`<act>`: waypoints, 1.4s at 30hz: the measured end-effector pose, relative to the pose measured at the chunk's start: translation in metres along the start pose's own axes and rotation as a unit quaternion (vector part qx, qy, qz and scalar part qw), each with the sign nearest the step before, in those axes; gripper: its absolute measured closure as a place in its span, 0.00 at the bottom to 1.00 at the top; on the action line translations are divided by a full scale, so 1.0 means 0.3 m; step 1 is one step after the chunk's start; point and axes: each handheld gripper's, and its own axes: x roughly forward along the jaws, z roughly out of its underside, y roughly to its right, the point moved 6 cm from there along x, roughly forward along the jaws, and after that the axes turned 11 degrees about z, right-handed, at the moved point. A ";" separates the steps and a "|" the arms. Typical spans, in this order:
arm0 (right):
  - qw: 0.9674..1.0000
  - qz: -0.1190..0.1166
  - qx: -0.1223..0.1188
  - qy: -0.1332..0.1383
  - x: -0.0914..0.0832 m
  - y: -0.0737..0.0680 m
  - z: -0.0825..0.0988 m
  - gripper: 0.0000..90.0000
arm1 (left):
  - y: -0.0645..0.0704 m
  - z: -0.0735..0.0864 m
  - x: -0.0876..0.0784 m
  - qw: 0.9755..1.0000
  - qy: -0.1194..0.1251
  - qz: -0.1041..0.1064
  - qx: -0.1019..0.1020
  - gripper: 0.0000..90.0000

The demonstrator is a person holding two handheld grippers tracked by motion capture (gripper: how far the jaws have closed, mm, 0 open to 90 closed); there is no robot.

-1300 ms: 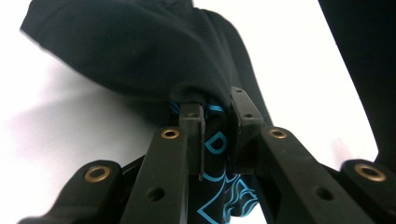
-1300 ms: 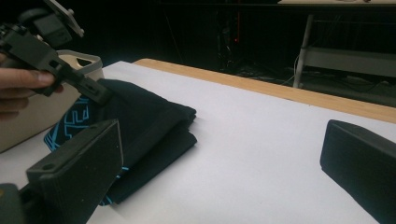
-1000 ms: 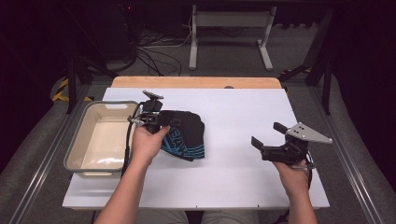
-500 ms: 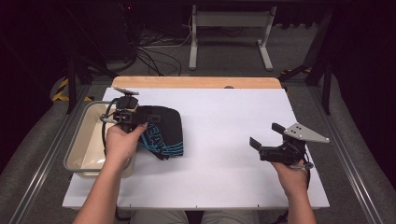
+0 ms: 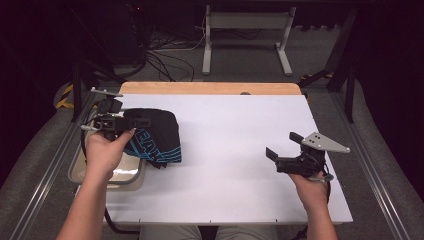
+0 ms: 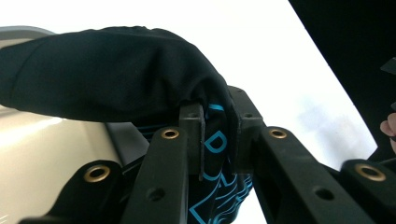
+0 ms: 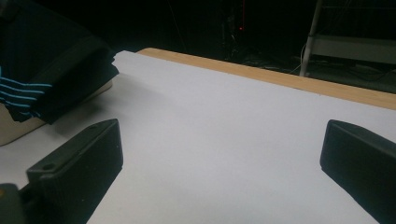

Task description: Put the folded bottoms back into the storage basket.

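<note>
A black garment with blue print [image 5: 157, 135] hangs folded from my left gripper [image 5: 142, 121], which is shut on a pinch of its cloth at the table's left edge. In the left gripper view the jaws [image 6: 218, 126] clamp the cloth, and the garment [image 6: 107, 79] bulges over the beige bin [image 6: 37, 144]. Part of the garment overlaps the bin [image 5: 80, 172] and part lies above the white table top [image 5: 240, 130]. My right gripper [image 5: 283, 145] is held open at the right of the table with nothing between its fingers [image 7: 224, 149]. It faces the garment [image 7: 56, 70].
The shallow beige bin sits at the table's left side, partly under the left hand. A wooden strip [image 5: 210, 88] runs along the table's far edge. Metal rails flank the table and cables lie on the floor behind it.
My left gripper has carried the garment leftward from the table's middle-left to over the bin's edge. The right gripper has barely moved.
</note>
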 end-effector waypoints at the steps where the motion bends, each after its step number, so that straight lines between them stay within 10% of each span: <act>1: 1.000 0.000 -0.001 0.000 0.000 0.000 0.000 0.00 | -0.007 0.003 -0.013 1.000 0.001 -0.003 -0.001 0.88; 14: 1.000 0.000 -0.006 -0.008 0.011 -0.012 0.007 0.00 | -0.151 0.077 -0.150 0.999 0.007 -0.034 -0.031 0.88; 34: 1.000 0.001 -0.010 -0.015 0.025 -0.023 0.017 0.00 | -0.318 0.174 -0.218 0.995 -0.005 -0.074 -0.067 0.88; 38: 1.000 0.002 -0.012 -0.015 0.028 -0.023 0.018 0.00 | -0.375 0.199 -0.190 0.991 -0.040 -0.107 -0.066 0.88; 42: 1.000 0.002 -0.014 -0.017 0.033 -0.026 0.022 0.00 | -0.439 0.215 -0.156 0.979 -0.093 -0.167 -0.069 0.74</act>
